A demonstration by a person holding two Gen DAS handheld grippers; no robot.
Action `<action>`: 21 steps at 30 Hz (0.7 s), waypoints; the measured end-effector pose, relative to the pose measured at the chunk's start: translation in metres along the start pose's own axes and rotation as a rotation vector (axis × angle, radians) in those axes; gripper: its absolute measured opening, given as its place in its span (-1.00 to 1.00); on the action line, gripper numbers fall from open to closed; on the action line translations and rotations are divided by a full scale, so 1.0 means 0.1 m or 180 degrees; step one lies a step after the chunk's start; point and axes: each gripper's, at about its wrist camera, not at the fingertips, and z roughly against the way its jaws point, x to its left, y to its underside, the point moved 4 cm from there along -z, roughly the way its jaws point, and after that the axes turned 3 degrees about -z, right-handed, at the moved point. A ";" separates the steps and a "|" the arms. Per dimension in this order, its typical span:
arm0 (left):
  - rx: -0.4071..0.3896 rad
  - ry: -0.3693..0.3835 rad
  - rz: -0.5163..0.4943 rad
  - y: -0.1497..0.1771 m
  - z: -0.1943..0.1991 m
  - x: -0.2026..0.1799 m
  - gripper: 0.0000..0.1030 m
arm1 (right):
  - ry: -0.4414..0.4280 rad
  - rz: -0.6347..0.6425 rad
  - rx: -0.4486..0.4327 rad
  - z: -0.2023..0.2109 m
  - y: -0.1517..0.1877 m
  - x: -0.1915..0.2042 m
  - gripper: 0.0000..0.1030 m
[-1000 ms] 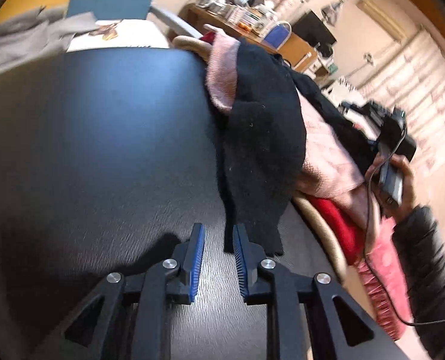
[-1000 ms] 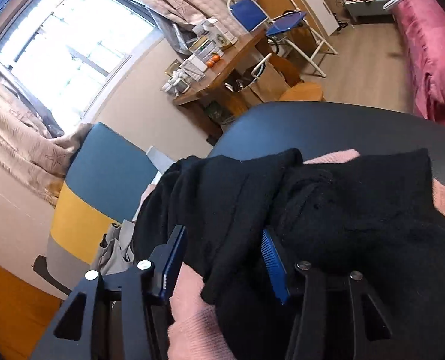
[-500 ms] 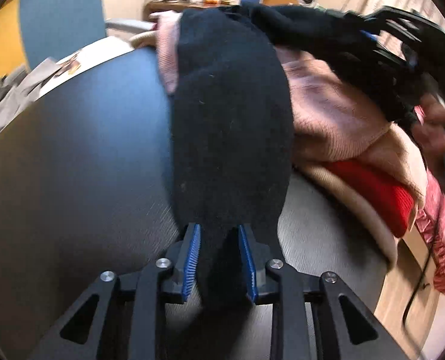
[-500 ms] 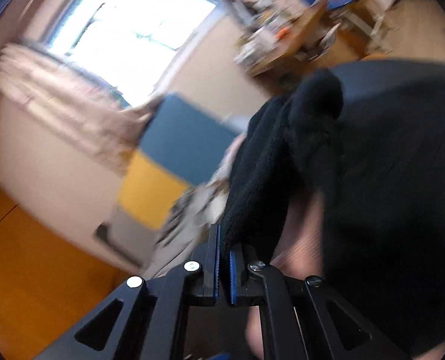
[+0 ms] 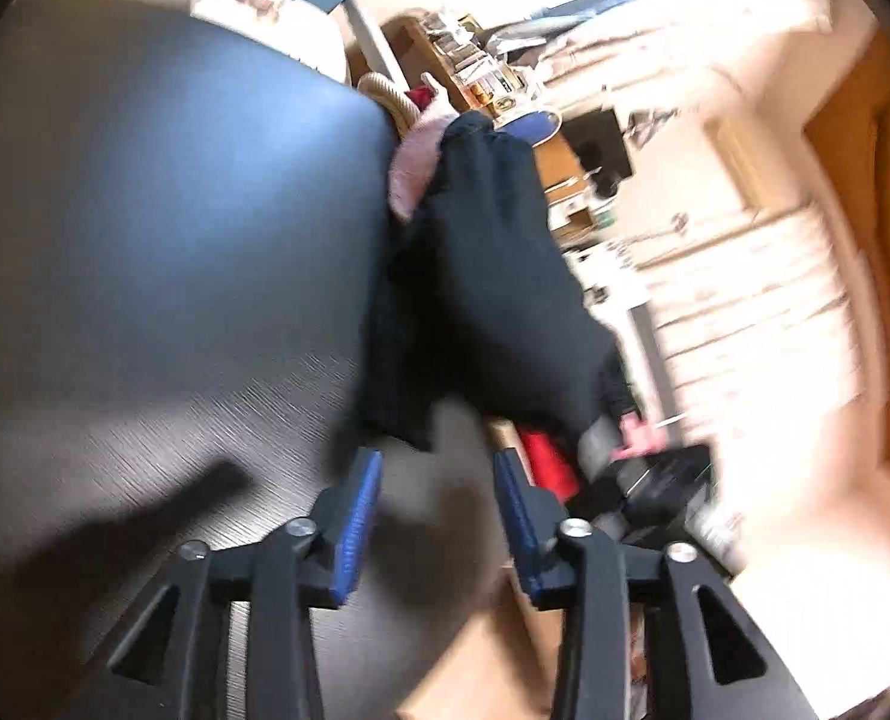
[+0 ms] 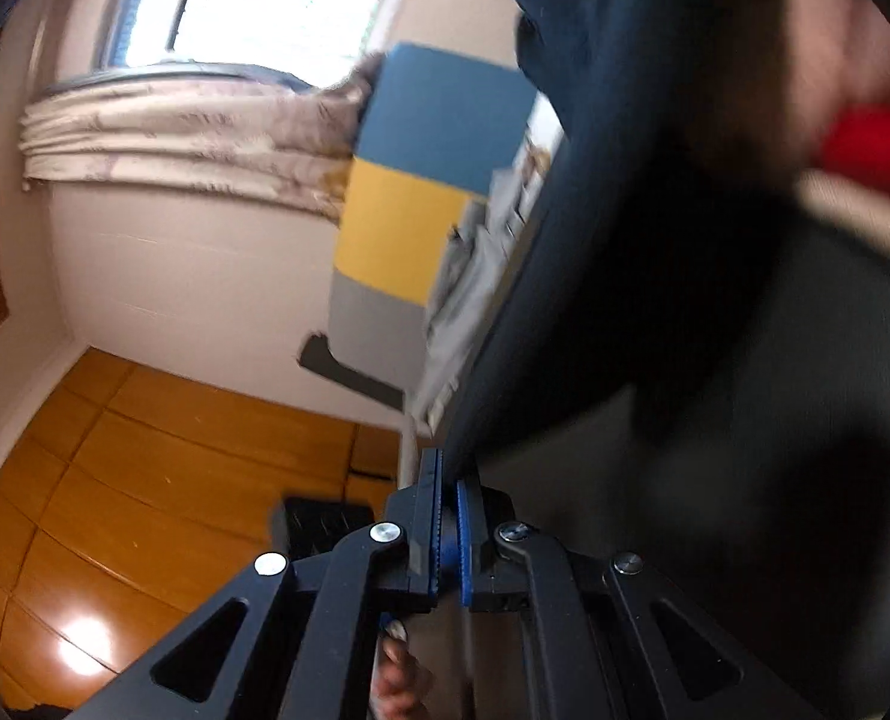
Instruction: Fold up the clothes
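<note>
My right fingers (image 6: 448, 525) are pinched on an edge of the black garment (image 5: 493, 276), lifting it off the pile at the dark surface (image 5: 144, 240) edge; my left fingers (image 5: 435, 516) gape empty just below its hem. Next, I'd catch that hem and spread it flat.

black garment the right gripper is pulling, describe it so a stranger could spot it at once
Start at the dark round table. On its right edge lies a clothes heap; the black garment drapes over it, darker than the pink knit and the red piece.
</note>
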 end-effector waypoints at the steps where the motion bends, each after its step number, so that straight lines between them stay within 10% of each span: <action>1: 0.0004 0.0087 0.0071 0.05 -0.02 -0.01 -0.05 | 0.0001 -0.0015 0.0052 -0.02 0.09 0.00 -0.99; 9: 0.0024 -0.0173 -0.0032 0.30 -0.12 -0.07 0.04 | 0.0760 0.0493 0.0057 0.16 0.33 0.01 -0.97; 14: 0.0164 -0.0195 -0.0353 0.41 -0.29 -0.29 0.04 | 0.1444 0.0849 -0.0737 0.68 -0.23 0.16 -0.80; 16: 0.0240 -0.0183 -0.0446 0.51 -0.37 -0.36 0.04 | 0.1586 0.1014 -0.1041 0.87 -0.49 0.23 0.34; 18: 0.0335 -0.0168 -0.0449 0.58 -0.49 -0.38 0.04 | 0.1788 0.1203 -0.1322 1.01 -0.76 0.26 0.94; 21: 0.0475 -0.0154 -0.0420 0.63 -0.65 -0.39 0.04 | 0.1919 0.1397 -0.1429 1.04 -1.09 0.26 0.72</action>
